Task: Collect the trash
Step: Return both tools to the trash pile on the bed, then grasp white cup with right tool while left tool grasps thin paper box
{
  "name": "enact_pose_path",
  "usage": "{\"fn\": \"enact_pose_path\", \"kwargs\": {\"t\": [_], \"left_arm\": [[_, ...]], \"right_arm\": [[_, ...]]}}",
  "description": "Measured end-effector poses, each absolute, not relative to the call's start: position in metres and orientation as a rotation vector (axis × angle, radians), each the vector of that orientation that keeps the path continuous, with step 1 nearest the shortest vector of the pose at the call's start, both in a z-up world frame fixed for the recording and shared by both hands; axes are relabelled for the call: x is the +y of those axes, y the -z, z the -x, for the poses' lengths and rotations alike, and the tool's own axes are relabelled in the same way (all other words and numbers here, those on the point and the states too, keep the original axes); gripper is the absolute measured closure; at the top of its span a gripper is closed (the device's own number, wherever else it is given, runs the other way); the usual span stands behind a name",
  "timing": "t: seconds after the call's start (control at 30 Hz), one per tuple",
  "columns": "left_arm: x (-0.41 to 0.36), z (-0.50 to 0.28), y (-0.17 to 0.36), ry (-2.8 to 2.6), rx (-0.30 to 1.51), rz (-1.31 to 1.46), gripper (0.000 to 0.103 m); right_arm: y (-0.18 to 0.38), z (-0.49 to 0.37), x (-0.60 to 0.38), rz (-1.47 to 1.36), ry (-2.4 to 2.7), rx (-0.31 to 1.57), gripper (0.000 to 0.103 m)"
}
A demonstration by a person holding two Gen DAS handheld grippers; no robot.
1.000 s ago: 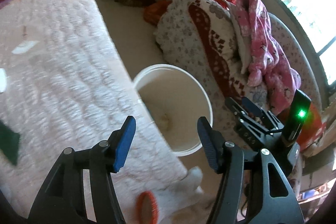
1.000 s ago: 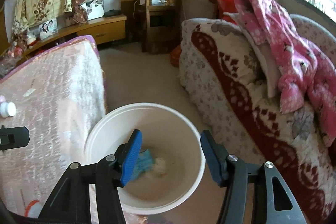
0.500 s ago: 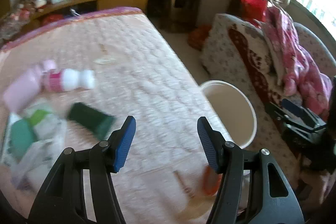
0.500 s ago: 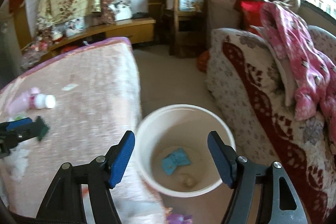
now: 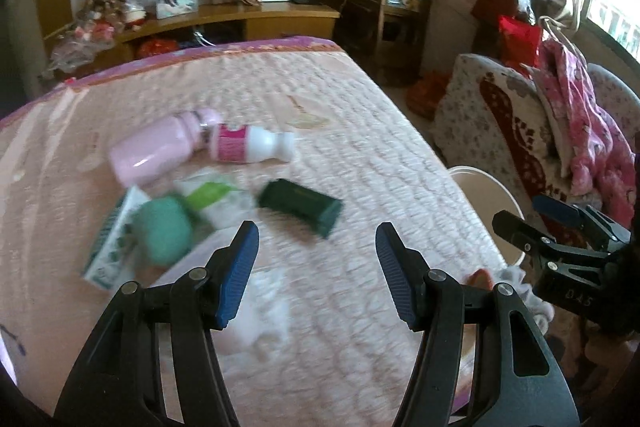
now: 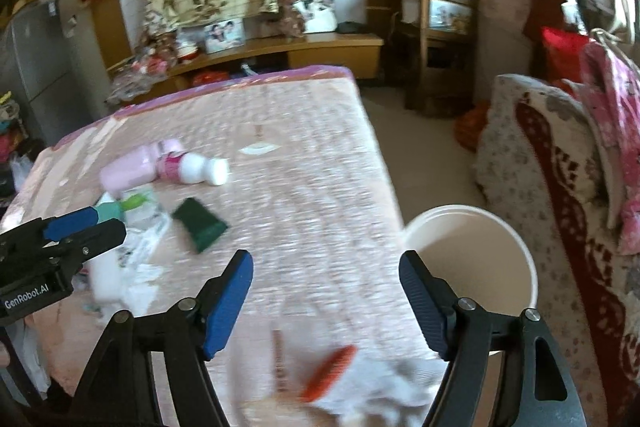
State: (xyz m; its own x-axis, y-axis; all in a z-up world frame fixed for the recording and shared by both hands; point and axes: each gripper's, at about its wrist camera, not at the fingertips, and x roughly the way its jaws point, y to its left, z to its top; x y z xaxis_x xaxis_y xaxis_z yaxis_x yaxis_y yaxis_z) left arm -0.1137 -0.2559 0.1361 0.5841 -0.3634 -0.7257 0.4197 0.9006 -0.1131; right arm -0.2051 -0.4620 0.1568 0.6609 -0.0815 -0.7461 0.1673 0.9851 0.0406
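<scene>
Both my grippers swung off the bucket (image 6: 472, 259) by the bed's (image 5: 360, 131) right edge, left gripper (image 5: 316, 275) open, empty, right gripper (image 6: 326, 307) opening, empty, toward mid-bed trash: green box (image 5: 300, 205), bottles (image 5: 252, 147).

bed (image 5: 340, 131) pink quilted | sofa (image 6: 560, 163) floral, right | wooden shelf (image 6: 280, 47) behind | window (image 5: 612, 7) bright

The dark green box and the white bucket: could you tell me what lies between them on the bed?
Only bare quilted bedcover lies between the dark green box and white bucket, clearest in the right wrist view.
</scene>
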Motion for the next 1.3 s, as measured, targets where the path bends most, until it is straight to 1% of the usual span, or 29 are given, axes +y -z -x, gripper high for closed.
{"fn": "enact_pose_path", "kwargs": {"t": [0.07, 0.43, 0.67, 0.83, 0.9, 0.93, 1.13, 1.17, 1.2, 1.23, 1.3], "left_arm": [[-0.239, 0.115, -0.137, 0.447, 0.825, -0.07, 0.043], [-0.139, 0.113, -0.127, 0.392, 0.842, -0.031, 0.043], [-0.104, 0.11, -0.109, 0.369, 0.886, -0.019, 0.043], [-0.095, 0.105, -0.102, 0.366, 0.895, -0.008, 0.043], [-0.094, 0.103, -0.102, 0.371, 0.894, -0.009, 0.043], [-0.094, 0.103, -0.103, 0.374, 0.893, -0.011, 0.043], [-0.094, 0.102, -0.104, 0.406, 0.894, -0.028, 0.043], [-0.094, 0.102, -0.104, 0.417, 0.896, -0.027, 0.043], [-0.096, 0.102, -0.104, 0.435, 0.896, -0.025, 0.043], [-0.098, 0.103, -0.105, 0.448, 0.895, -0.027, 0.043], [-0.104, 0.103, -0.105, 0.468, 0.894, -0.043, 0.043]], "right_arm": [[-0.156, 0.203, -0.448, -0.108, 0.121, 0.841, 0.021], [-0.146, 0.184, -0.386, -0.071, 0.015, 0.891, 0.021], [-0.134, 0.172, -0.37, -0.126, -0.058, 0.93, 0.021], [-0.122, 0.164, -0.342, -0.141, -0.171, 0.964, 0.022], [-0.116, 0.159, -0.328, -0.147, -0.22, 0.973, 0.036], [-0.113, 0.157, -0.322, -0.155, -0.243, 0.981, 0.038], [-0.091, 0.135, -0.289, -0.189, -0.338, 1.038, 0.04], [-0.085, 0.131, -0.286, -0.187, -0.34, 1.056, 0.046], [-0.078, 0.127, -0.285, -0.191, -0.338, 1.081, 0.062], [-0.072, 0.124, -0.286, -0.208, -0.342, 1.103, 0.069], [-0.07, 0.126, -0.294, -0.27, -0.363, 1.09, 0.074]]}}
